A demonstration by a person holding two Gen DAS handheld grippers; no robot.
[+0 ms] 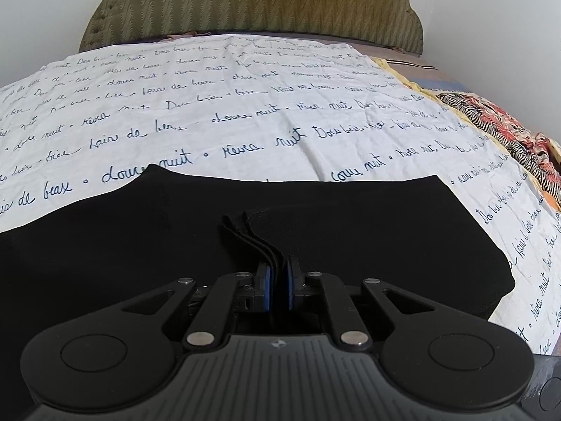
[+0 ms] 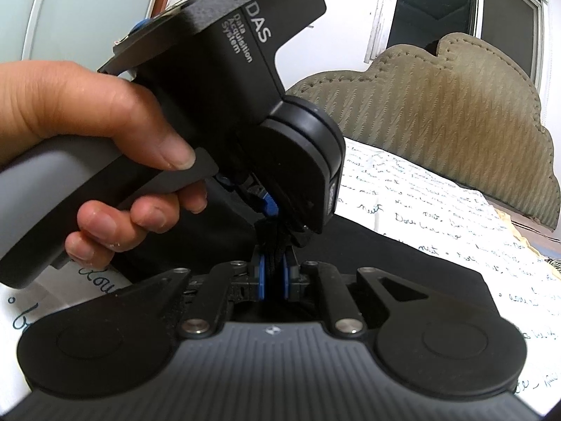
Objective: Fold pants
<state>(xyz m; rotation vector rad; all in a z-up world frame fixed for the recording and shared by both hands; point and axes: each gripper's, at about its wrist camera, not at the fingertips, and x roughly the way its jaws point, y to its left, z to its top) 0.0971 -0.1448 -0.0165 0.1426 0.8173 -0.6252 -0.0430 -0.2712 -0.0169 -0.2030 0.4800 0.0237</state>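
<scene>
The black pants (image 1: 105, 245) lie folded on a white bedsheet with blue handwriting. My left gripper (image 1: 278, 273) is shut on a bunched edge of the pants, with several layered hems showing between its blue pads. In the right wrist view my right gripper (image 2: 275, 273) is shut on the same bunch of black fabric (image 2: 385, 256). The left gripper's body (image 2: 245, 87), held by a hand, stands right in front of it and pinches the cloth just above. The two grippers nearly touch.
The white sheet (image 1: 280, 112) covers the bed. An olive padded headboard (image 1: 252, 3) stands at the far end. A zebra and floral patterned cloth (image 1: 498, 129) lies along the bed's right edge. A dark window (image 2: 438, 3) is behind the headboard.
</scene>
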